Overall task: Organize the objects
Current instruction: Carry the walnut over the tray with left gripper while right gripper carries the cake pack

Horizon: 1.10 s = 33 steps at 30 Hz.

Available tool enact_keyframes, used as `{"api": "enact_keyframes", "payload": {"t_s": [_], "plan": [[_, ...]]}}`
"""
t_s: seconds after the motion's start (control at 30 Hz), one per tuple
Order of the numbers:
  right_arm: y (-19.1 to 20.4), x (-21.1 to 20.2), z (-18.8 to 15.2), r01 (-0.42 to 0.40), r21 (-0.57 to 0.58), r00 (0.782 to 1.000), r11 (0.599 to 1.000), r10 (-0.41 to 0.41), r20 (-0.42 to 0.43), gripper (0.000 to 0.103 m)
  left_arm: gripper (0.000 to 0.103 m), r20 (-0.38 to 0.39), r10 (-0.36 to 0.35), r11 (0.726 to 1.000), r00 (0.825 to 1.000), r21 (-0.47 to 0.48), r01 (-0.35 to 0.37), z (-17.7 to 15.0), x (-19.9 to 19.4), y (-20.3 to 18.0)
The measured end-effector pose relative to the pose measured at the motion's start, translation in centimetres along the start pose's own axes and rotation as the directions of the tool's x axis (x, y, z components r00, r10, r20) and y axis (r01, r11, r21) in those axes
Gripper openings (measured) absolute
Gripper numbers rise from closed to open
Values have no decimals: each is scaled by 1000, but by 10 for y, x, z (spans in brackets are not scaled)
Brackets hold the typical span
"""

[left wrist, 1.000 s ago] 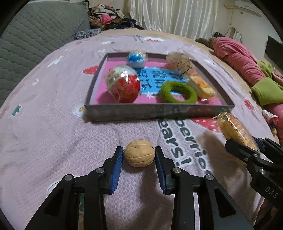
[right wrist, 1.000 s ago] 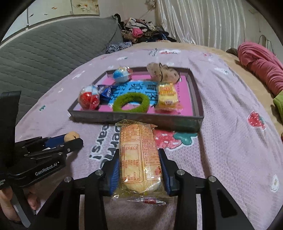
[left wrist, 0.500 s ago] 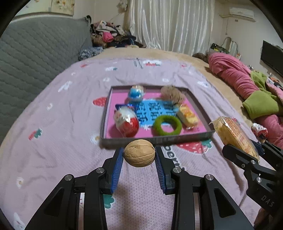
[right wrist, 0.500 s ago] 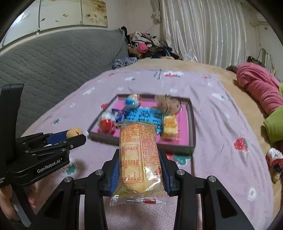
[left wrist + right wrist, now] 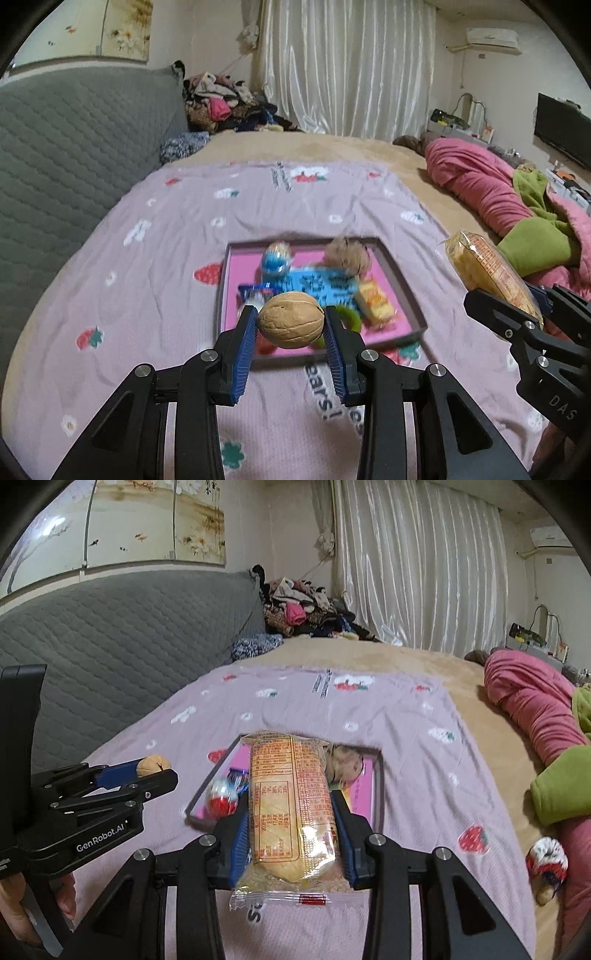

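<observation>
My left gripper (image 5: 291, 325) is shut on a tan walnut (image 5: 291, 319) and holds it high above the bed, over the near edge of the pink tray (image 5: 410, 280). My right gripper (image 5: 291, 823) is shut on a yellow wrapped snack packet (image 5: 288, 794), also held high above the tray (image 5: 377, 790). The tray holds a red and white egg (image 5: 219, 798), a blue ball (image 5: 275, 260), a brown furry item (image 5: 347, 253), a small yellow packet (image 5: 375, 301) and a green ring, mostly hidden behind the walnut. The right gripper with its packet (image 5: 491, 273) shows at the right of the left wrist view.
The tray lies on a lilac strawberry-print sheet (image 5: 147, 258). A grey quilted headboard (image 5: 66, 155) runs along the left. Pink and green bedding (image 5: 517, 206) is piled at the right. A small striped ball (image 5: 546, 860) lies at the bed's right edge.
Both grippers have risen well above the bed with the walnut and the snack packet still held. The tray now looks smaller and farther below.
</observation>
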State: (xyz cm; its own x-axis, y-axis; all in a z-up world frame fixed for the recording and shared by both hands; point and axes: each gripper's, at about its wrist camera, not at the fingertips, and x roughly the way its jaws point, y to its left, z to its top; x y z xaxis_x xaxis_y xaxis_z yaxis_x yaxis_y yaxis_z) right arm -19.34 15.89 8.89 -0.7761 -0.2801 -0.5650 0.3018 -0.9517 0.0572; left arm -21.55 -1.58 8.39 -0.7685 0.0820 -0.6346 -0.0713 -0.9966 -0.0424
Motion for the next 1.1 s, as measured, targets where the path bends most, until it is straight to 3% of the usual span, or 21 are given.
{"api": "enact_keyframes", "payload": {"t_s": [0.3, 0.53, 0.8, 1.1], "plan": [[-15, 12, 30, 4, 11, 1000, 1000, -4, 26, 40, 37, 39, -14, 1000, 999, 27, 13, 44, 17, -14], [-27, 33, 41, 0, 27, 999, 1000, -1, 47, 40, 37, 61, -28, 999, 998, 18, 27, 60, 46, -20], [-34, 65, 38, -6, 38, 999, 999, 4, 44, 40, 37, 35, -46, 999, 998, 1, 46, 52, 95, -21], [-36, 116, 11, -2, 51, 1000, 999, 3, -6, 40, 37, -30, -45, 999, 999, -3, 44, 23, 155, -24]]}}
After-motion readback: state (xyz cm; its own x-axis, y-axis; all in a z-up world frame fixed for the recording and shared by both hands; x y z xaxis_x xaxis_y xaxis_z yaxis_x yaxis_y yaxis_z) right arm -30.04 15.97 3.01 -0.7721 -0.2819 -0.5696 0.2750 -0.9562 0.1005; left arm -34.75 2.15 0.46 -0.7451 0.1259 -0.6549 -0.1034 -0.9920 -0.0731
